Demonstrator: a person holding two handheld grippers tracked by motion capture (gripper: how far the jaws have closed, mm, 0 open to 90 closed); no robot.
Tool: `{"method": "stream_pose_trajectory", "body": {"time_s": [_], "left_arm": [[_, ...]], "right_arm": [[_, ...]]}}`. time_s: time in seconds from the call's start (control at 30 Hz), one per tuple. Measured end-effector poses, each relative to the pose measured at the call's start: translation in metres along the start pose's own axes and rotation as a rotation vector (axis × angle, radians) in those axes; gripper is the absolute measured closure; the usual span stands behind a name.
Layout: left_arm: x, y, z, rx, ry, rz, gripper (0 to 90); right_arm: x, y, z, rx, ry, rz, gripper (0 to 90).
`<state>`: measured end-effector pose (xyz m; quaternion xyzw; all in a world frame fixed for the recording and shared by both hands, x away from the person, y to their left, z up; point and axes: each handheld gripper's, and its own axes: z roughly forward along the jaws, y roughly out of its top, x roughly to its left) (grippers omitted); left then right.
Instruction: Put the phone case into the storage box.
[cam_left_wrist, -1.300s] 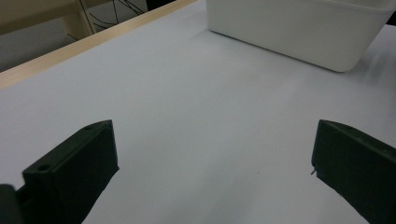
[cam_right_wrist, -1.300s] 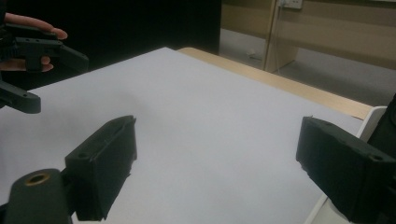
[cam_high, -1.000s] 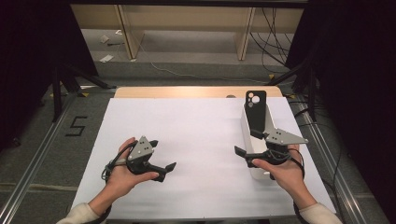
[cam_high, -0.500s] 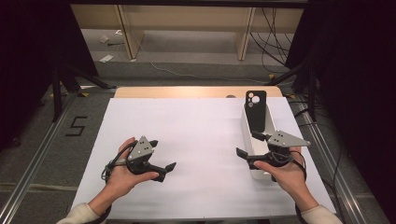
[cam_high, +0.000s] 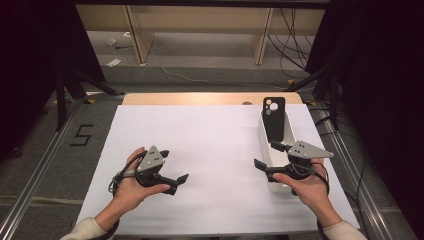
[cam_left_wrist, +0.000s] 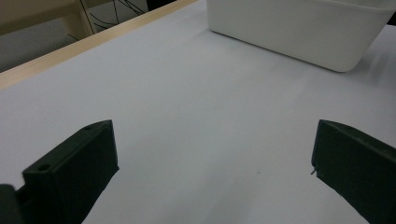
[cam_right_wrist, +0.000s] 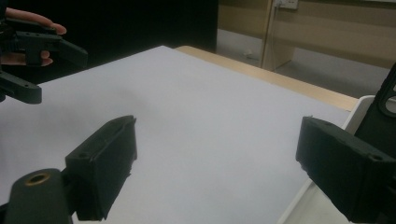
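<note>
I have the left gripper (cam_high: 173, 166) low over the white sheet (cam_high: 210, 145) that covers the bench (cam_high: 210, 98), on its near left part, with my left hand (cam_high: 131, 186) wrapped around it. Its fingers (cam_left_wrist: 74, 168) are spread wide and hold nothing; in the left gripper view I see bare sheet between them and the white bin (cam_left_wrist: 299, 28) farther off.

My right hand (cam_high: 305, 187) holds the right gripper (cam_high: 267, 156) at the near end of the white bin (cam_high: 272, 150), on the right side of the bench. Its fingers (cam_right_wrist: 100, 163) are also wide apart and empty, pointing across the sheet toward the left gripper (cam_right_wrist: 35, 56).

A black phone case (cam_high: 273, 119) stands upright in the bin's far end, leaning on its wall, camera cutouts at the top.
</note>
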<state>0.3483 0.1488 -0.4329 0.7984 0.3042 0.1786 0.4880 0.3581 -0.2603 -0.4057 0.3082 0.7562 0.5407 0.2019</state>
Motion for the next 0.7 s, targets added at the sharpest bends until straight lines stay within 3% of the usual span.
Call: {"method": "stream_pose_trajectory", "body": {"time_s": [0.7], "left_arm": [[0.0005, 0.0, 0.001, 0.0, -0.008, -0.008, 0.4]], "right_arm": [[-0.0008, -0.0004, 0.0005, -0.01, -0.006, 0.002, 13.0]]}}
